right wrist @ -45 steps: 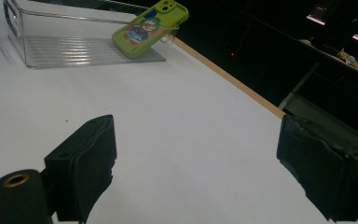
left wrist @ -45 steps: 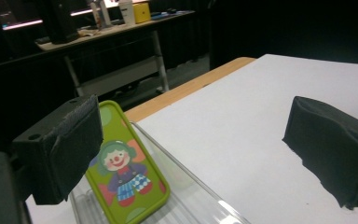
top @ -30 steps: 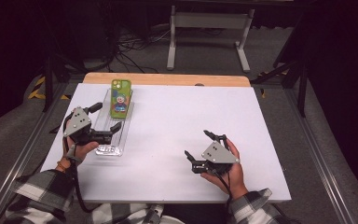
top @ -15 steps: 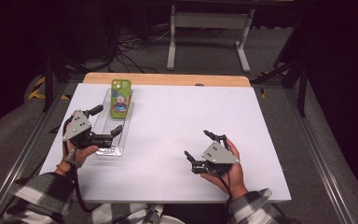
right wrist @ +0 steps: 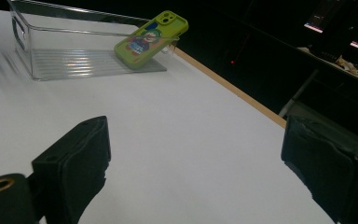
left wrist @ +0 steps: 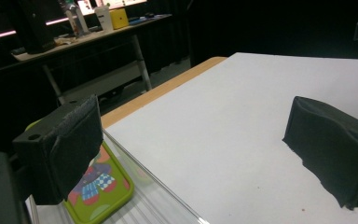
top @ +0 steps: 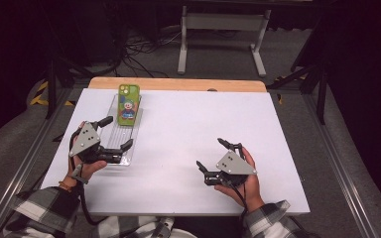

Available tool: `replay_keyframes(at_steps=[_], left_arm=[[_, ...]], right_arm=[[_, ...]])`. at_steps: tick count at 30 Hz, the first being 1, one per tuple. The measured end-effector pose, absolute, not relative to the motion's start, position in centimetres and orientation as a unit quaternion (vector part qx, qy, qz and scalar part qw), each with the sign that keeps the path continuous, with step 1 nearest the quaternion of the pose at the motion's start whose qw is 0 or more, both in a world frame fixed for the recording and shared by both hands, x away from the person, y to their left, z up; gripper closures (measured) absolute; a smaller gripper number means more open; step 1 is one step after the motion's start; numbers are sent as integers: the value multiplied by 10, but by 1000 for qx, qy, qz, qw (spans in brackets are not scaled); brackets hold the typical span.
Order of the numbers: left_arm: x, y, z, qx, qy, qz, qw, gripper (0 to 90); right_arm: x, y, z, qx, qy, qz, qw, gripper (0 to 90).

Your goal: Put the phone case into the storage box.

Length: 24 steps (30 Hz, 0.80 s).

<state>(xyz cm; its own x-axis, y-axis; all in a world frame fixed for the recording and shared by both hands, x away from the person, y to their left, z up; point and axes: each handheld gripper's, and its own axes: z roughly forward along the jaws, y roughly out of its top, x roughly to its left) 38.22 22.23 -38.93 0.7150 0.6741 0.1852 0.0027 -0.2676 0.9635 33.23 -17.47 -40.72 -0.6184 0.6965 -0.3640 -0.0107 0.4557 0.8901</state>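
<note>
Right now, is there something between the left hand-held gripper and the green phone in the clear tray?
Nothing visible blocks it. The left hand-held gripper is open over the near end of the clear tray. The green phone leans on the tray's far end, with bare tray floor between them.

- The left gripper (top: 113, 134) is held in the person's left hand (top: 87, 166) at the left side, its jaws spread wide apart and pointing to the right.
- The right gripper (top: 211, 154) sits in the right hand (top: 243, 181), jaws wide apart, pointing left.
- Both forearms wear plaid sleeves (top: 42, 210).
</note>
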Motion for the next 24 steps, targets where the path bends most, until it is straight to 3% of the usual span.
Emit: replay_keyframes(at_steps=[24], left_arm=[[365,209,-406,760,200,289,546,63]], right_arm=[[333,-173,-407,220,766,474,375,37]])
